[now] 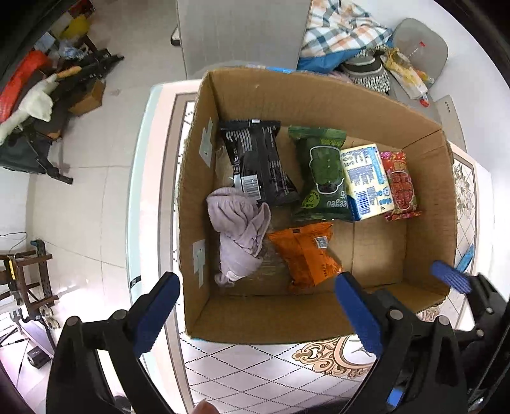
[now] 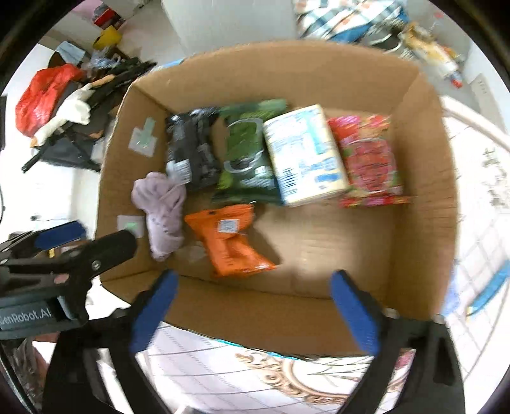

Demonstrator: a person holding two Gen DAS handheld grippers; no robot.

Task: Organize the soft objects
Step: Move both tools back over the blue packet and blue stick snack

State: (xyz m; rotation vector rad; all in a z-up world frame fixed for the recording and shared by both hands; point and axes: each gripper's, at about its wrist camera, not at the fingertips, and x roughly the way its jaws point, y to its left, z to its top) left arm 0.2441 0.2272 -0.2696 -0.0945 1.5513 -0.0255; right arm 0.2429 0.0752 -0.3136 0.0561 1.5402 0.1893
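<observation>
An open cardboard box [image 1: 204, 318] stands on a patterned table [image 1: 255, 366]. Inside lie a crumpled lilac cloth [image 1: 237, 229], a black packet [image 1: 258, 159], a green packet [image 1: 322, 172], a white-and-blue carton [image 1: 365, 180], a red packet [image 1: 400, 186] and an orange packet [image 1: 306, 254]. My left gripper [image 1: 256, 281] hangs open above the box's near left part, holding nothing. My right gripper [image 2: 255, 277] is open and empty over the near wall [image 2: 255, 305], above the orange packet [image 2: 229, 245] and lilac cloth [image 2: 162, 207]. Its blue pad [image 1: 449, 280] shows at the right of the left wrist view.
Dark stands, a red bag [image 2: 44, 92] and pale cloth [image 1: 32, 105] clutter the floor at the left. A white cabinet [image 1: 242, 32] stands behind the box. A plaid cloth [image 1: 338, 28] and a grey chair [image 1: 420, 41] with bottles lie at the back right.
</observation>
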